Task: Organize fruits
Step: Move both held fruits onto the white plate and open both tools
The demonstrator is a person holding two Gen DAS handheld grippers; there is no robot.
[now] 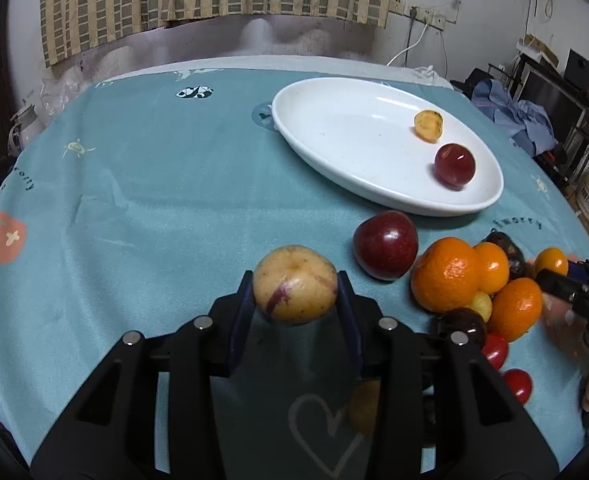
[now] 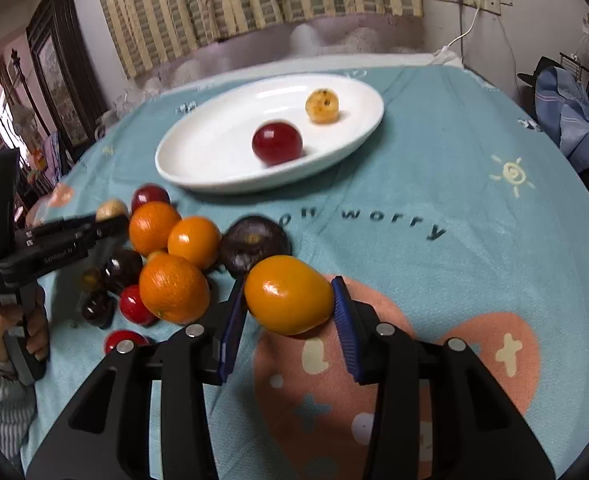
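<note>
My left gripper (image 1: 295, 286) is shut on a yellow fruit (image 1: 294, 280) with a reddish streak, held above the teal tablecloth. My right gripper (image 2: 288, 286) is shut on a smooth orange-yellow fruit (image 2: 288, 300), just right of the fruit pile. A white oval plate (image 1: 334, 128) at the back holds a red plum (image 1: 454, 165) and a small yellow fruit (image 1: 428, 125). The pile has several oranges (image 2: 174, 288), a dark purple fruit (image 2: 254, 242) and small red fruits (image 2: 134, 306). A dark red fruit (image 1: 385, 245) lies between the plate and the pile.
The teal printed tablecloth (image 1: 154, 200) covers a round table whose edge curves off on both sides. A person's hand (image 2: 34, 332) and striped sleeve grip the left tool's handle. A curtain, wall sockets and cluttered shelves stand behind the table.
</note>
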